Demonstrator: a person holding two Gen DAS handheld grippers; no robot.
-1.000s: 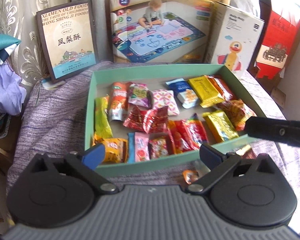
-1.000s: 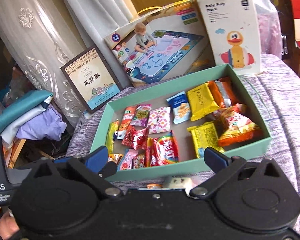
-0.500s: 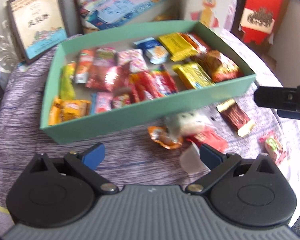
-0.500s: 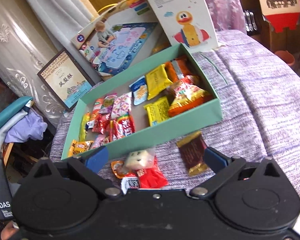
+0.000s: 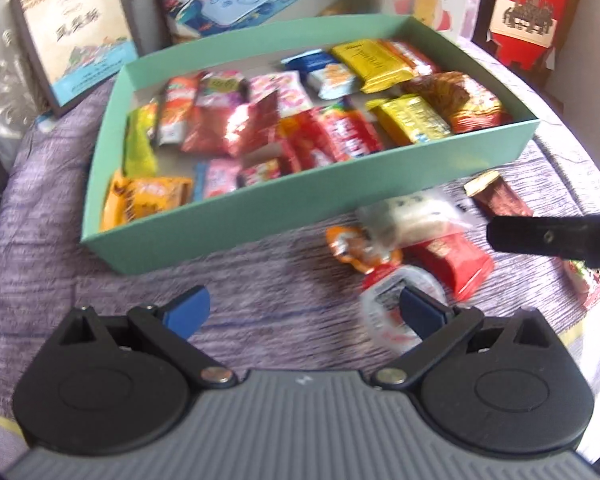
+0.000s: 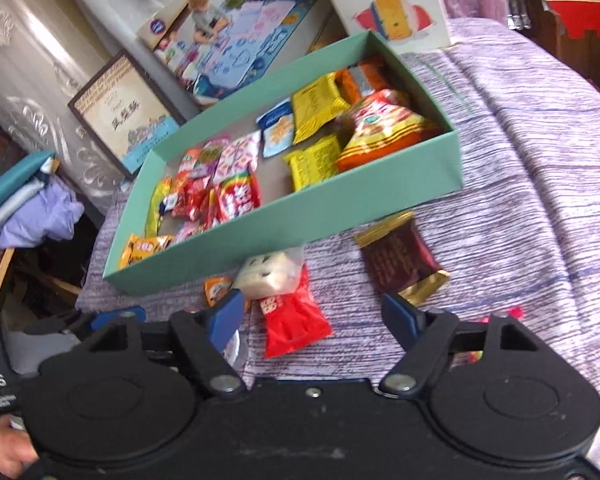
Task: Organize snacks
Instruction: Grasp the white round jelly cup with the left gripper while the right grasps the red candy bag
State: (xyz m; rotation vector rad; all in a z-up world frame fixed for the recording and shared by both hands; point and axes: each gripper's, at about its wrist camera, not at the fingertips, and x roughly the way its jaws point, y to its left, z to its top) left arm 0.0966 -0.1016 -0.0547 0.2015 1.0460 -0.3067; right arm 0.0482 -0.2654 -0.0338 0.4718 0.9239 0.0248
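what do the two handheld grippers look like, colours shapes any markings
The left gripper has a ribbed grey body, two round black housings, black linkage arms with silver pivot pins, and blue fingertip pads. The right gripper has the same build but an all-black body, also with blue pads. White "DAS" lettering marks the left gripper's housing, seen at the right wrist view's lower left.

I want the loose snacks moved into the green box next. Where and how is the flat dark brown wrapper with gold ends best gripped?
Grip the dark brown wrapper with gold ends across its narrow middle, coming from above. It lies flat on the purple cloth, clear of the red packet, so both long edges look free. The crimped gold ends would likely slip. The right gripper is nearest; its jaws are closing, nothing between them.
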